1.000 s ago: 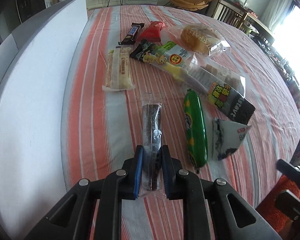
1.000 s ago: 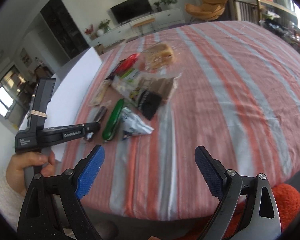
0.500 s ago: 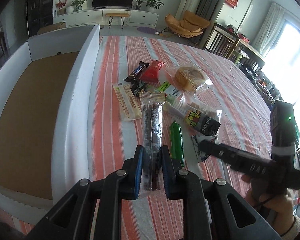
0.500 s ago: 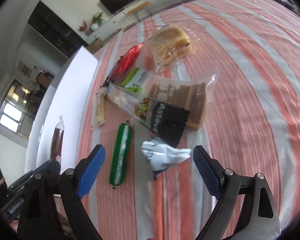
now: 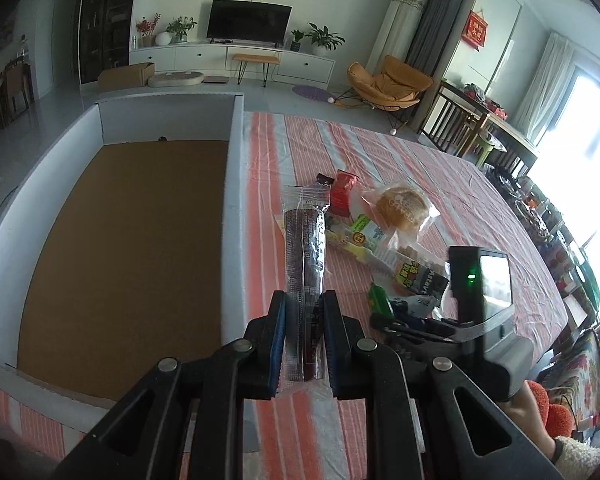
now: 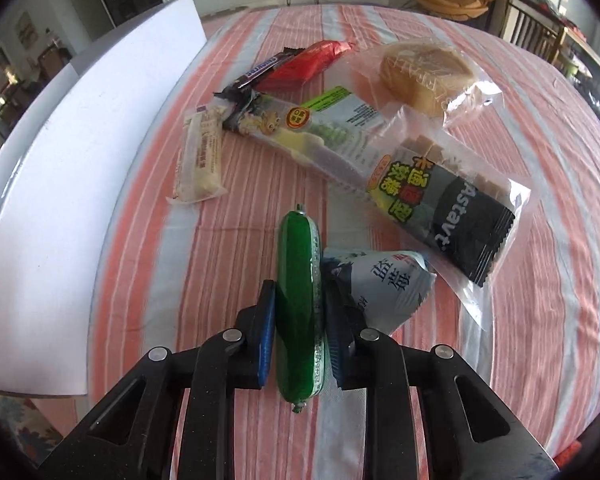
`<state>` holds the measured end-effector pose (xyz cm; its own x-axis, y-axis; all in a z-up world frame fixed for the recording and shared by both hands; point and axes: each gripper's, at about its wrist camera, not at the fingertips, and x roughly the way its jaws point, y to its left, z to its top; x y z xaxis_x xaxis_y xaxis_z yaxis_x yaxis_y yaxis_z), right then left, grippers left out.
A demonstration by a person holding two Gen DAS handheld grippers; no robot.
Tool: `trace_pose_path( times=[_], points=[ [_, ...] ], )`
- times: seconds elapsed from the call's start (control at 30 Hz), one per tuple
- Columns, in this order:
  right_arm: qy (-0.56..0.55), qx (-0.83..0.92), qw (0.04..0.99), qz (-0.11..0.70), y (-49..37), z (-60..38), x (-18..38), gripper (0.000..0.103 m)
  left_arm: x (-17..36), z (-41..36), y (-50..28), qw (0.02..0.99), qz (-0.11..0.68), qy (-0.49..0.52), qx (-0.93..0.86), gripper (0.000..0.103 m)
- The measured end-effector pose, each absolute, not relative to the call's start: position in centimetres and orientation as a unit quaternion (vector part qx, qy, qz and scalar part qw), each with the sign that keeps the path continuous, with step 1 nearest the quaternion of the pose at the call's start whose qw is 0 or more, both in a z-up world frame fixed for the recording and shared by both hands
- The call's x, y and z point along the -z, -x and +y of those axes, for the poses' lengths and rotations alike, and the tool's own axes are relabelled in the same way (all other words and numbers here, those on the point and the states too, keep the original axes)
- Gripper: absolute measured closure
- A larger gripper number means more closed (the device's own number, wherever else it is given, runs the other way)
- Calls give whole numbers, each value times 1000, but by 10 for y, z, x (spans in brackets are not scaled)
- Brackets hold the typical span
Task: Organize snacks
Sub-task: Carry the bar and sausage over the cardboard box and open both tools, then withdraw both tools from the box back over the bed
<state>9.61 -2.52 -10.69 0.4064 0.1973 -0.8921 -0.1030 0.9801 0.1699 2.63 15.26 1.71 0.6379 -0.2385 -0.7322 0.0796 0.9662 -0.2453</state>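
Observation:
My left gripper [image 5: 303, 312] is shut on a dark snack stick in clear wrap [image 5: 305, 256], held in the air beside the right wall of the white box [image 5: 230, 216]. My right gripper [image 6: 300, 308] is shut on the green sausage [image 6: 298, 264], low at the striped tablecloth. Touching its right finger lies a pale blue packet [image 6: 384, 284]. Beyond lie the Astavt wafer bag [image 6: 448, 200], a long cheese pack [image 6: 312, 132], a beige bar [image 6: 202, 156], a chocolate bar [image 6: 266, 70], a red packet [image 6: 312, 64] and a bagged bun [image 6: 424, 72].
The white box has a bare brown cardboard floor [image 5: 124, 240] and stands at the table's left edge. Its outer wall [image 6: 72, 168] fills the left of the right wrist view. The right gripper's body [image 5: 480, 312] shows in the left wrist view.
My left gripper has lifted the dark stick off the table, up beside the box. My right gripper came down from open in the air and closed on the green sausage.

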Motion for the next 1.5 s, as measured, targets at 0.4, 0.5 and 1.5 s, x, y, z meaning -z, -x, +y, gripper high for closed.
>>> trace_pose_path(
  times=[0.4,0.5,1.5],
  points=[
    [-295,-268,777,487,-82,-23,-2,80,-24,249,-37,906,407,112,-9,86],
    [-259,-312,781,476,-80,35,-30,80,-11,272,-36,901,415,120,-40,86],
    [-59,146,908,388,-9,-169,66,35,18,23,-36,889,424,0,173,10]
  ],
)
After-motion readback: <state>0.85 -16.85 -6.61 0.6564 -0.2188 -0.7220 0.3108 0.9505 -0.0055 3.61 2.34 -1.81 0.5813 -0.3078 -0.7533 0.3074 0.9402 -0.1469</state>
